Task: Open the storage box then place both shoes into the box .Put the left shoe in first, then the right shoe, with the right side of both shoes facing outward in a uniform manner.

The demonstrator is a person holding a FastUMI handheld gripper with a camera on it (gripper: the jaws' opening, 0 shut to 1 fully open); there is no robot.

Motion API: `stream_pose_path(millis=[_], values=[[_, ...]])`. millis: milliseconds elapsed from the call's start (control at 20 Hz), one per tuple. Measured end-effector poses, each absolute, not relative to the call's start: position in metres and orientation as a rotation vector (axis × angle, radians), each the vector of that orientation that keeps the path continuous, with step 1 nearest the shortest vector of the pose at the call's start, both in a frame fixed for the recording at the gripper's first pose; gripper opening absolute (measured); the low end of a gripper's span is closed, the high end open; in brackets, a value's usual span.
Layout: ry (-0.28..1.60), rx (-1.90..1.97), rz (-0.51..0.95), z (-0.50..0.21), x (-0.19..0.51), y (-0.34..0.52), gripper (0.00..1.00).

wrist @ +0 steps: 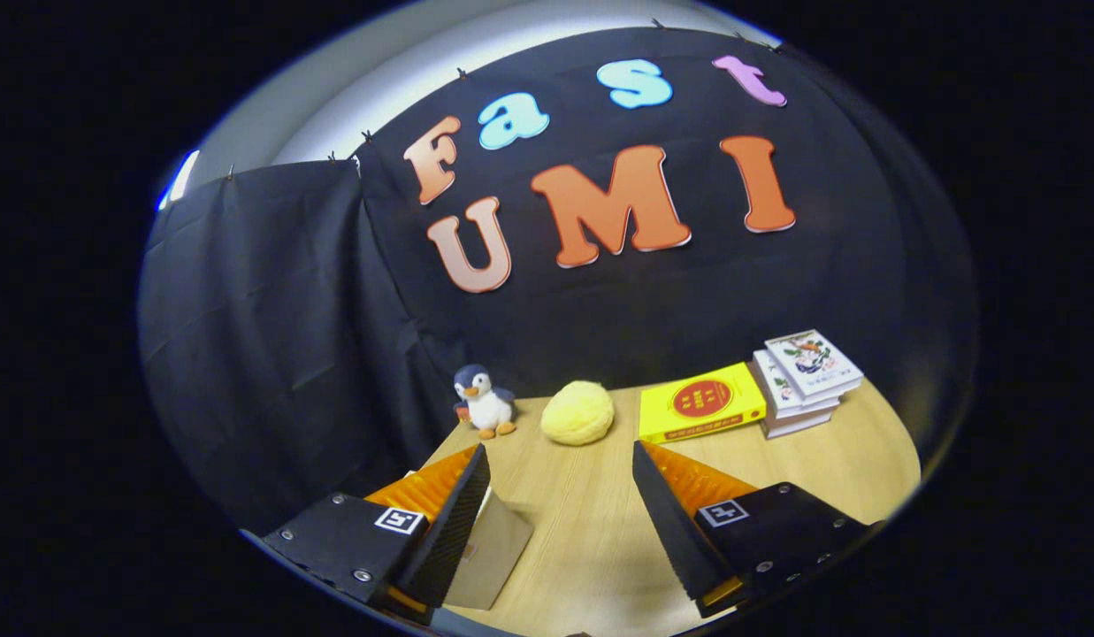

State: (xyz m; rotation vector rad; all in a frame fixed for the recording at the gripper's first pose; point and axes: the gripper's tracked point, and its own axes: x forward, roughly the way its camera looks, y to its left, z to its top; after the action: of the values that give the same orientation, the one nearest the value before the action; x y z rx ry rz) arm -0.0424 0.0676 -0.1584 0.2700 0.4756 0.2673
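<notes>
Wooden table (pixel 591 531) lay ahead; my gripper (pixel 560 495) hung released, nothing between its fingers, short of the yellow plush (pixel 578 412). I judged finding the storage box mattered.

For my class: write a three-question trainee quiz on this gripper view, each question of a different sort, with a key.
1. True or false: the gripper is shut on the yellow box.
2. Which thing stands nearest the black cloth wall? A) toy penguin B) stack of books C) yellow round plush
3. Fill in: the yellow box lies between the round plush and the ____.

Key
1. False: the fingers are spread apart over bare table, holding nothing.
2. A
3. stack of books
</notes>
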Motion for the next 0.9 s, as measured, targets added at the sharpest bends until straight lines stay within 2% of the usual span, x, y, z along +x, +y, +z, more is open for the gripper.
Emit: stream_pose_path(millis=[350,700,900], values=[[0.175,0.173,0.206,-0.089,-0.024,0.004,0.98],[0.008,0.142,0.202,-0.04,-0.019,-0.004,0.98],[-0.028,0.1,0.178,-0.042,-0.011,-0.002,0.98]])
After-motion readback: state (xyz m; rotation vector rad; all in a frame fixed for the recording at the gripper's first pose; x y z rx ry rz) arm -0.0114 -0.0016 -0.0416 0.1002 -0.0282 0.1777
